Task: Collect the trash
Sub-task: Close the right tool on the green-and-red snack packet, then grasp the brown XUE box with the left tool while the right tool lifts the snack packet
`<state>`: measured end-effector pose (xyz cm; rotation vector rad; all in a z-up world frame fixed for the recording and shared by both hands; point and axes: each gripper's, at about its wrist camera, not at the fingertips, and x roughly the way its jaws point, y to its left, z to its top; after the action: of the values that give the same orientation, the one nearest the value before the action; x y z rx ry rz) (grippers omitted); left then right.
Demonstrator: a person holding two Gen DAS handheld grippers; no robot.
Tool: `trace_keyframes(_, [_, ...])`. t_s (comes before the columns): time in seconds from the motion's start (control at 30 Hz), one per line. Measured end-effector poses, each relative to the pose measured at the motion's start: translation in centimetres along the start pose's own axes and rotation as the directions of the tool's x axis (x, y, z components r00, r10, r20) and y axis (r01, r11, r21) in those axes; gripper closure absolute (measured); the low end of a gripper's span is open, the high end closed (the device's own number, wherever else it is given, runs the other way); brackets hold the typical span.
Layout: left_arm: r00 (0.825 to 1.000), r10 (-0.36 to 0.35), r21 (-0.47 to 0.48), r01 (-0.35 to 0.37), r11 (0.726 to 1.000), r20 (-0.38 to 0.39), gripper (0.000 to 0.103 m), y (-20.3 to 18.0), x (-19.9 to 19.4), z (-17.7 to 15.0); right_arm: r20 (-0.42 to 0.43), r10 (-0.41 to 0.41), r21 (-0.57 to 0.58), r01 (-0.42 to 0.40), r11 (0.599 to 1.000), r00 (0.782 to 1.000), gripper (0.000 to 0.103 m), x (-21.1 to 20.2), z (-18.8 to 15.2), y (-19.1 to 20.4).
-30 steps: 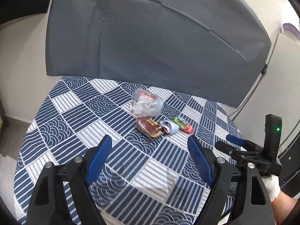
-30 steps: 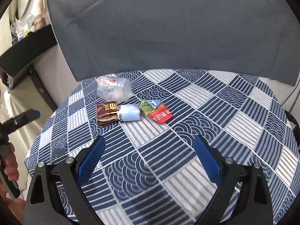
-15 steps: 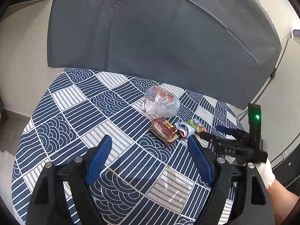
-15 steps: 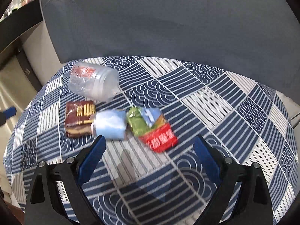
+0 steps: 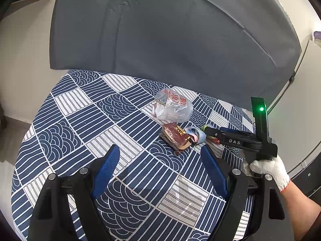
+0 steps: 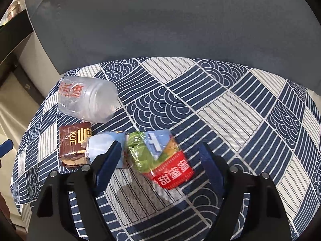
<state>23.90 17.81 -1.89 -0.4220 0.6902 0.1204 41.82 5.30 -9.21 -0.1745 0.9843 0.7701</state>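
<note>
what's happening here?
A person with a handheld gripper in each hand is collecting trash off a patterned cloth. The right gripper is down over the green-and-red wrapper, jaws closing with the wrapper between them, pads not yet on it. The left gripper hovers open and empty, short of the pile. A clear cup on its side, a brown packet and a blue wrapper lie untouched beside it.

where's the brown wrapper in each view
Left wrist: brown wrapper right of centre, below the clear cup, ahead of the open left gripper.
Right wrist: brown wrapper at lower left, beyond the closing right gripper.
Shared landmark: the clear cup, lying just behind it.
</note>
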Motion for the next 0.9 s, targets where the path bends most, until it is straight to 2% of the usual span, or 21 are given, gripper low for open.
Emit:
trace_keyframes(0.07, [1.0, 0.002, -0.001, -0.002, 1.0, -0.003, 0.023, -0.1, 0.1, -0.1, -0.003, 0.011, 0.011, -0.011, 1.0, 1.0, 0.026, 0.0, 0.1, -0.2])
trace_keyframes(0.13, [1.0, 0.004, -0.004, -0.004, 1.0, -0.004, 0.023, -0.1, 0.2, -0.1, 0.004, -0.008, 0.016, 0.008, 1.0, 1.0, 0.035, -0.2, 0.1, -0.5])
trace_keyframes(0.4, [1.0, 0.009, 0.005, -0.009, 1.0, -0.009, 0.023, -0.8, 0.5, -0.2, -0.012, -0.038, -0.026, 0.038, 0.999, 0.999, 0.035, 0.5, -0.4, 0.2])
trace_keyframes(0.43, [1.0, 0.01, 0.007, -0.01, 1.0, -0.01, 0.023, -0.9, 0.6, -0.2, -0.012, -0.053, -0.044, 0.052, 0.998, 0.999, 0.038, 0.5, -0.4, 0.6])
trace_keyframes(0.47, [1.0, 0.011, 0.008, -0.011, 1.0, -0.011, 0.023, -1.0, 0.7, -0.2, -0.01, -0.064, -0.057, 0.063, 0.996, 0.998, 0.05, 0.5, -0.5, 0.8])
trace_keyframes(0.67, [0.999, 0.029, 0.023, -0.028, 0.999, -0.033, 0.023, -1.3, 1.5, -0.5, -0.003, -0.066, -0.071, 0.065, 0.995, 0.998, 0.051, -0.1, -0.7, 0.8])
trace_keyframes(0.9, [0.996, 0.055, 0.003, -0.055, 0.998, -0.068, 0.023, -1.7, 3.2, -0.3, 0.032, -0.025, -0.05, 0.026, 0.998, 0.999, 0.052, -3.0, -1.3, 0.5])
